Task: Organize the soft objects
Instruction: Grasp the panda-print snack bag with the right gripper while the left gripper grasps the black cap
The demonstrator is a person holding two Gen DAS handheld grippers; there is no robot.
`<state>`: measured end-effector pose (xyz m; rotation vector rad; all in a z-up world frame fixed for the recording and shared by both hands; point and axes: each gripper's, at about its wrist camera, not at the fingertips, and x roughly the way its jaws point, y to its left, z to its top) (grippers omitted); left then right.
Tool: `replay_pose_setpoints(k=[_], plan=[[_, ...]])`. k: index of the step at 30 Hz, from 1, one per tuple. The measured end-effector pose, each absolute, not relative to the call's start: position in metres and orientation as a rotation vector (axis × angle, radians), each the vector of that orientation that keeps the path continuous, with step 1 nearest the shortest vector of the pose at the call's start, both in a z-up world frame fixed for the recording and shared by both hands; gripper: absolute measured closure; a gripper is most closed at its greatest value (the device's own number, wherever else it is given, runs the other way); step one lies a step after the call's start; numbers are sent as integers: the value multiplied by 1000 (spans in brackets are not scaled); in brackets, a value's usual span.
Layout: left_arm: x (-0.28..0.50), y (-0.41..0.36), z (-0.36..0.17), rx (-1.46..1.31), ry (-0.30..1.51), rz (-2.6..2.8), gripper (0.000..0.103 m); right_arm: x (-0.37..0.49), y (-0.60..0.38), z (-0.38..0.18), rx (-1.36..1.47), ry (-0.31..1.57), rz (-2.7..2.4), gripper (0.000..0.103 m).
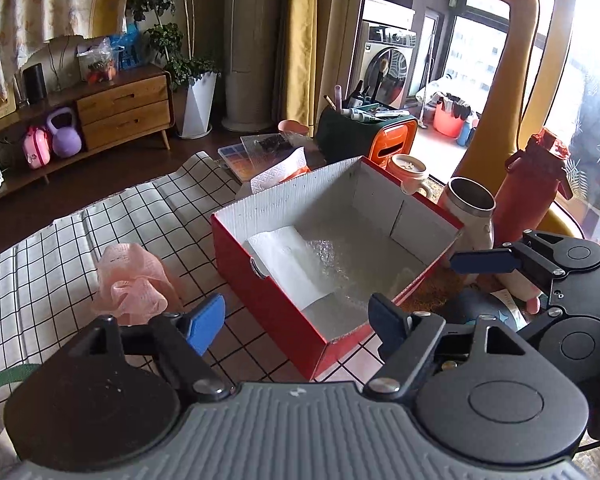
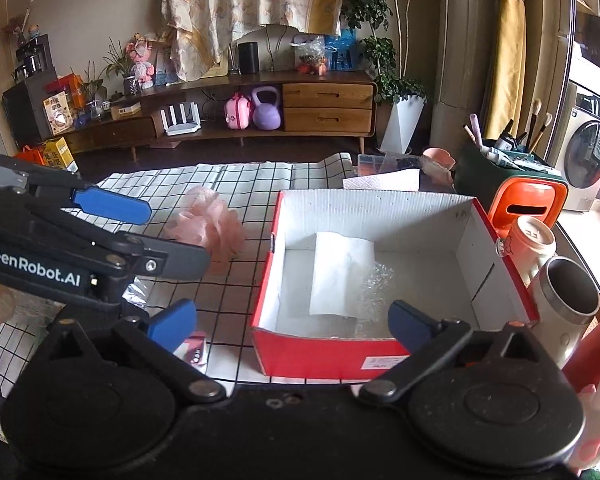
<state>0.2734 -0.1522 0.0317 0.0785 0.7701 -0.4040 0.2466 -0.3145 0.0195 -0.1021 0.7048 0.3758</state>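
Note:
A pink mesh bath pouf (image 1: pixel 130 284) lies on the checked cloth (image 1: pixel 52 248), left of an open red box (image 1: pixel 276 304). The box has a white inside and holds a folded white tissue (image 1: pixel 290 264) and clear bubble wrap (image 1: pixel 340 264). My left gripper (image 1: pixel 298 320) is open and empty, just in front of the box's near corner. My right gripper (image 2: pixel 292 324) is open and empty, at the box's (image 2: pixel 324 350) near wall. The pouf (image 2: pixel 208 226) sits beyond the left gripper (image 2: pixel 112 208), which crosses the right wrist view's left side. The tissue (image 2: pixel 338 272) lies in the box.
A steel tumbler (image 1: pixel 472 204), a red bottle (image 1: pixel 528 196), a white mug (image 1: pixel 410 174) and an orange-and-green organizer (image 1: pixel 380 136) with brushes stand right of and behind the box. A clear case and a tissue pack (image 1: pixel 278 174) lie behind it. A small pink item (image 2: pixel 196 350) lies near the right gripper.

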Motion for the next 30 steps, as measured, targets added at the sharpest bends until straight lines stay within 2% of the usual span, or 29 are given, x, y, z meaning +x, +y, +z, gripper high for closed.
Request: replay_pose_setpoints(k=[13,18,30], plan=[[215,-81,42,25,725,-361,17,205,-262,13,-90,689,457,0],[194,-51,39,-2,704,-330,1,197,-246,0,-98,703,475,0],[164,-16,0,-2,704,-221,1,195,-224,-45,-112,782,467,1]])
